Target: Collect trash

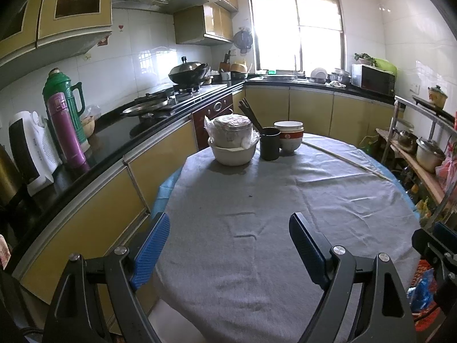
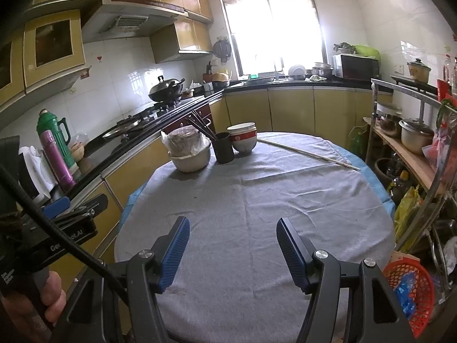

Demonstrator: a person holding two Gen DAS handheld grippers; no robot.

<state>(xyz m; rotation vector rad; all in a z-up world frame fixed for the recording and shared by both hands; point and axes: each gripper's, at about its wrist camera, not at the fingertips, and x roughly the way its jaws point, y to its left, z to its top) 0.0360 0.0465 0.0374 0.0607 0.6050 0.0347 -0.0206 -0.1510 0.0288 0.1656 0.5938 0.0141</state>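
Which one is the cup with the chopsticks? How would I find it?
Look at the round table with the grey cloth. At its far edge stand three things in a row; the black cup is the middle one. It is the only dark one, with dark chopsticks poking out, between two pale bowls.

Daylight from blown-out window (image 1: 297,23); soft shadows, fisheye edges bent, corners perhaps vignetted.

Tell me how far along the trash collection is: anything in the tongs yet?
Nothing in hand: the left tongs and right tongs are both open and empty above the grey tablecloth. The red basket beside the table already holds blue wrappers, which suggests some collecting is done. On the table only a dark speck and a thin stick look like candidates; the bowls seem to be dishes.
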